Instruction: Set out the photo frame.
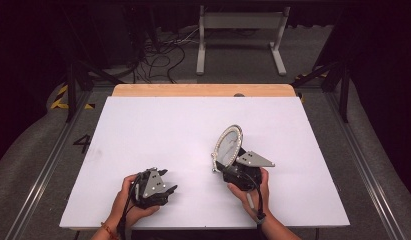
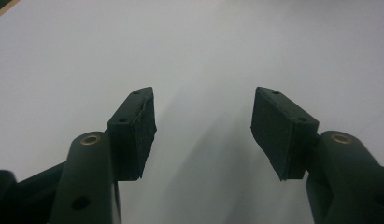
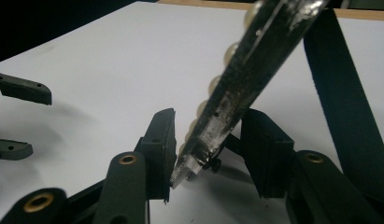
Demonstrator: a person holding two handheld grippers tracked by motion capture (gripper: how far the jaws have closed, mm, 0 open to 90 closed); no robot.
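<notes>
Mirror [image 1: 228, 146] with a pearl-beaded rim stands tilted on the white counter [image 1: 158, 130], right of the middle and toward the near edge, held up at its lower end by the right claw [image 1: 232, 167]. From above, its oval face is turned up and to the left, and the beads run round the edge. In the right gripper view the mirror [image 3: 245, 79] shows edge-on, a thin glassy slab rising from between the two black jaws toward the top of the frame, with the beads [image 3: 213, 86] lined along its left side. Its lower tip sits against the left pad [image 3: 164, 140]; the right pad [image 3: 264, 149] stands just beside the slab, and I cannot tell whether it presses on it. A dark strap or stand piece [image 3: 341, 107] climbs behind the right jaw. A hand [image 1: 250, 192] grasps that claw from below, its grey plate pointing right.

Left claw [image 1: 165, 181] rests low over the counter near the front edge, well apart from the mirror, with a hand [image 1: 124, 200] wrapped round it. In the left gripper view its jaws stand parted, nothing between the pads [image 2: 138, 128], only bare white counter [image 2: 203, 56] ahead. The left claw's two tips [image 3: 21, 116] also show at the far left of the right gripper view.

A wooden strip [image 1: 203, 90] edges the far side of the counter.
</notes>
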